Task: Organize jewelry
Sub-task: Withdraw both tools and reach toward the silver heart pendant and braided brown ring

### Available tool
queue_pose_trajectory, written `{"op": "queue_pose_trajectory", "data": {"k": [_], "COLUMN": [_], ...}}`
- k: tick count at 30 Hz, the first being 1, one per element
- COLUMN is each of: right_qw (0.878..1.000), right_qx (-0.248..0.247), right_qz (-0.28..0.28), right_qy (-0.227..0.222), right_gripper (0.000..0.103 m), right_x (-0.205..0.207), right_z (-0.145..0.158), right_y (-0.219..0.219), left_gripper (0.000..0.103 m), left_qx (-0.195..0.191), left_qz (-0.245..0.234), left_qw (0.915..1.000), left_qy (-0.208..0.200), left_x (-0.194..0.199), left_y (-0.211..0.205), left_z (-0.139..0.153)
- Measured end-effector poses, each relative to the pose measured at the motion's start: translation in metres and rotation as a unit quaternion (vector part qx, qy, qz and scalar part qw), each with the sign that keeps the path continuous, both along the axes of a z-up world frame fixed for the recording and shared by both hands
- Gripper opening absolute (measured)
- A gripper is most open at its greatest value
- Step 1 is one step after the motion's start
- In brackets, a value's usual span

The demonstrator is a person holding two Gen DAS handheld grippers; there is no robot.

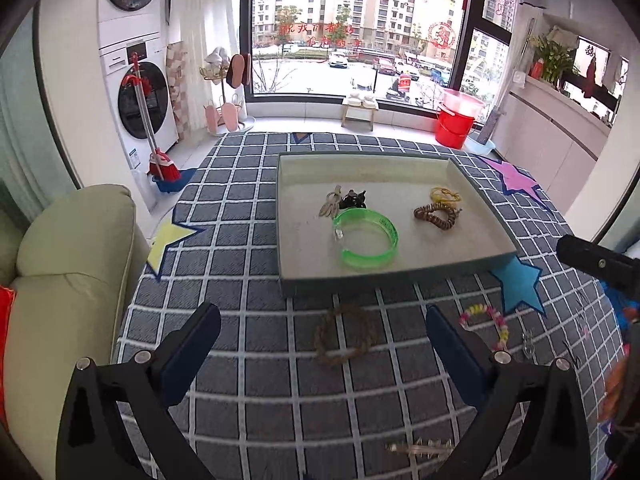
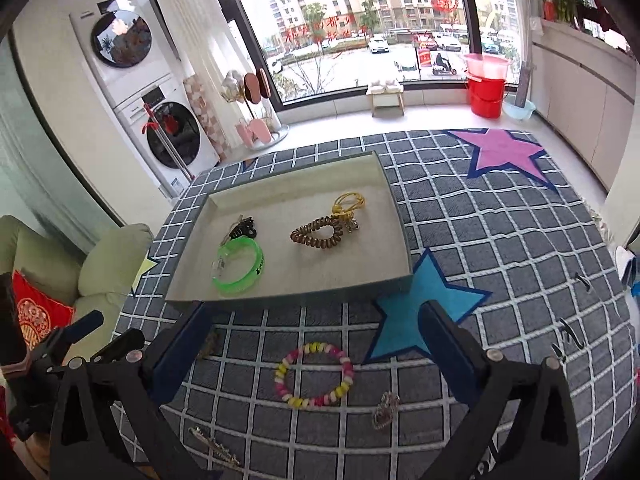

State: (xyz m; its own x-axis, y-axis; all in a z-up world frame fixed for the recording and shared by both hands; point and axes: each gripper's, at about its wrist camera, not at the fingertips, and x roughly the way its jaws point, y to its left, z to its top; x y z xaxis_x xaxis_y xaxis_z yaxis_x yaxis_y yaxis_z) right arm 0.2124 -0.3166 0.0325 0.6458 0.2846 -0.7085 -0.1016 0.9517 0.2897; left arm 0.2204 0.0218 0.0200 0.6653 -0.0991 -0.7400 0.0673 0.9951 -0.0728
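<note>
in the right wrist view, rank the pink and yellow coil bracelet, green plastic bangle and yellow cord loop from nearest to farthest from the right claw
1. Pink and yellow coil bracelet: on the checked cloth, between the open right claw's fingers.
2. Green plastic bangle: in the grey tray, front left.
3. Yellow cord loop: in the tray, farther back, right of centre.

Light source: daylight through the big window (image 1: 360, 28), even and bright.
Glare: sky and buildings outside slightly washed out.
Shadows: soft, faint, under the tray (image 2: 288, 292) rim.
Distortion: strong fisheye; walls bow, black vignette at corners.
Focus: centre sharp; brown bracelet (image 1: 344, 334) and the lower right edge smeared.
</note>
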Motion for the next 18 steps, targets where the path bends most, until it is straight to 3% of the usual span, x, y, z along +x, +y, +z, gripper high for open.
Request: {"op": "queue_pose_trajectory", "data": {"k": [5, 13, 18], "right_qw": [1.0, 0.999, 0.997], "right_qx": [0.009, -0.032, -0.02], "right_qz": [0.001, 0.018, 0.016], "right_qy": [0.01, 0.04, 0.071], "right_gripper": [0.103, 0.103, 0.103], "right_x": [-0.02, -0.043, -0.054], "right_z": [0.001, -0.01, -0.025], "right_y": [-0.004, 0.0, -0.008], "left_gripper": [0.103, 0.103, 0.103], "left_qx": [-0.012, -0.016, -0.018], "left_qz": [0.003, 0.0, -0.011], "left_qw": [0.9999, 0.9996, 0.9991], "left_qy": [0.002, 0.022, 0.036], "left_x": [-0.02, -0.043, -0.054], "left_y": [0.007, 0.01, 0.007], "left_z": [-0.003, -0.019, -0.029]}}
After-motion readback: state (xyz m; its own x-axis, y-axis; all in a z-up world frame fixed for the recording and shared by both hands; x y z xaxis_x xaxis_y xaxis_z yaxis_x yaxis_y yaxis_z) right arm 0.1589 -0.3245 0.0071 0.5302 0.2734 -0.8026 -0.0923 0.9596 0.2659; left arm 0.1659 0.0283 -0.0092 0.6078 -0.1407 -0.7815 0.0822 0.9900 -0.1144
